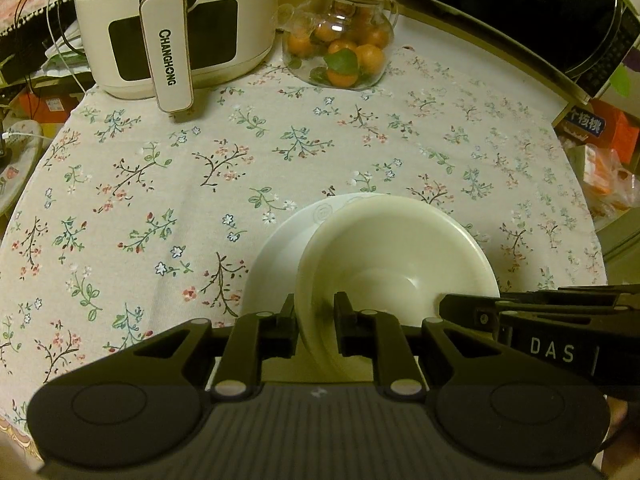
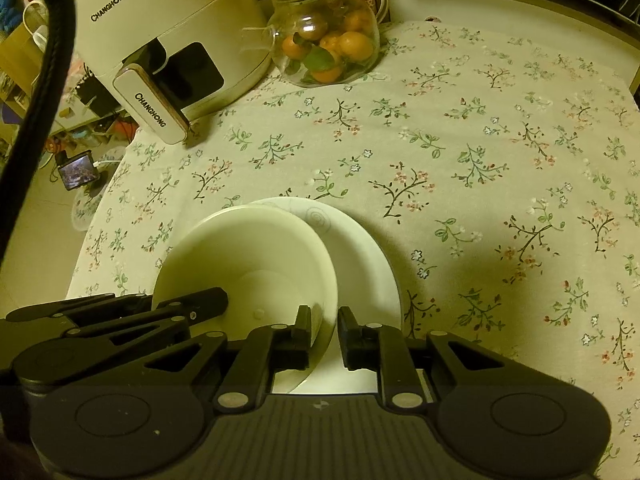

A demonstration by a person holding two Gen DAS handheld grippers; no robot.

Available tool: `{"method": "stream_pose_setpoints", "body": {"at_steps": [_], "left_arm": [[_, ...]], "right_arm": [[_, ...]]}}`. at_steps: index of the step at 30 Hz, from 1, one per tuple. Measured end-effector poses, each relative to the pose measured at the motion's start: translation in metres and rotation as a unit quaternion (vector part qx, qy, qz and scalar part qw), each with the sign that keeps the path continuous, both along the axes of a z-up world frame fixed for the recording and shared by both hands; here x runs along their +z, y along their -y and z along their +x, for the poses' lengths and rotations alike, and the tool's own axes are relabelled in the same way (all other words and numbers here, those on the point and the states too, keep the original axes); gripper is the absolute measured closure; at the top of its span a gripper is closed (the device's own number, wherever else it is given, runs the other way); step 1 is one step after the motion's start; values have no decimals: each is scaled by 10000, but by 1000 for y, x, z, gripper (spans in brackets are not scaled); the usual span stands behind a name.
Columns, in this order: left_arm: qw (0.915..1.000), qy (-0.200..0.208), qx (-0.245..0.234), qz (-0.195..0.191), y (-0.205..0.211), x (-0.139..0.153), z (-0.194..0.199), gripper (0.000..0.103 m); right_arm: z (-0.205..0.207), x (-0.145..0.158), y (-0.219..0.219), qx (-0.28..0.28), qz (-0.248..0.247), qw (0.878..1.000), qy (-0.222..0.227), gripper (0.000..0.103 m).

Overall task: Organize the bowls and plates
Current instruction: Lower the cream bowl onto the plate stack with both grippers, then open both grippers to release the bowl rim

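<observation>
Bowl (image 1: 394, 256) sat on a white plate (image 1: 276, 256) near the front edge of the floral tablecloth (image 1: 200, 168), offset toward the plate's left-hand side as the right wrist cam saw it, so more bare plate showed on the right. Bowl was upright, mouth up, w/ both grippers on its near rim from opposite sides. Left gripper (image 1: 316, 320) straddled the rim on the bowl's left: one finger outside the wall, one inside, jaws narrow. Right gripper (image 2: 324, 328) did the same on the bowl's right rim, inner finger in the bowl, outer finger over the plate. Gaps were slim on both; whether the pads were actually pressing the wall or just beside it was hard to tell at this angle, prob. a light hold at most. Both hands pointed steeply down and fwd, roughly parallel, each gripper's linkage visible at the edge of the other's cam. Neither hand was clearly nearer; bowl lay btwn them. Judgement: placement looked about done, the next move being to clear the rim straight up. Air fryer (image 1: 176, 24) and glass jar of oranges (image 1: 340, 44) stood well apart at the back.
</observation>
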State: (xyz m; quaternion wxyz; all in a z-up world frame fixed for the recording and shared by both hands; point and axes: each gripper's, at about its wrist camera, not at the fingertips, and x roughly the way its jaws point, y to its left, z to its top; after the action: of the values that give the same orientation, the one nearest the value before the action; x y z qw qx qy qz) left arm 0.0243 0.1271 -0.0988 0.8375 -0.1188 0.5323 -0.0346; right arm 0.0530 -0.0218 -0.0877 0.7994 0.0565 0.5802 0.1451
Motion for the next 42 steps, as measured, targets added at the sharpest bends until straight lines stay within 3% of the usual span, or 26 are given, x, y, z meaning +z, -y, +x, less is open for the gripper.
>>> {"method": "stream_pose_setpoints", "body": {"at_steps": [17, 25, 27, 29, 32, 36, 42], "left_arm": [[10000, 60, -47, 62, 1, -1, 1, 87], [9999, 78, -29, 67, -2, -1, 0, 78], [9999, 106, -33, 81, -4, 2, -1, 66], [9997, 203, -14, 135, -5, 6, -3, 56], [9992, 341, 42, 202, -9, 16, -8, 46], [9975, 608, 123, 338, -12, 31, -18, 33], [9939, 935, 173, 561, -14, 49, -42, 28]], "right_arm": [[2, -4, -4, 39, -48, 10000, -27, 84], [1, -2, -2, 19, -60, 10000, 40, 83], [1, 1, -1, 4, -50, 10000, 77, 72], [0, 5, 1, 20, -80, 9998, 159, 54], [-4, 15, 5, 11, -107, 9994, 322, 42], [-11, 31, 12, -23, 56, 9987, 509, 37], [-26, 47, 12, -16, 151, 9974, 706, 33]]}}
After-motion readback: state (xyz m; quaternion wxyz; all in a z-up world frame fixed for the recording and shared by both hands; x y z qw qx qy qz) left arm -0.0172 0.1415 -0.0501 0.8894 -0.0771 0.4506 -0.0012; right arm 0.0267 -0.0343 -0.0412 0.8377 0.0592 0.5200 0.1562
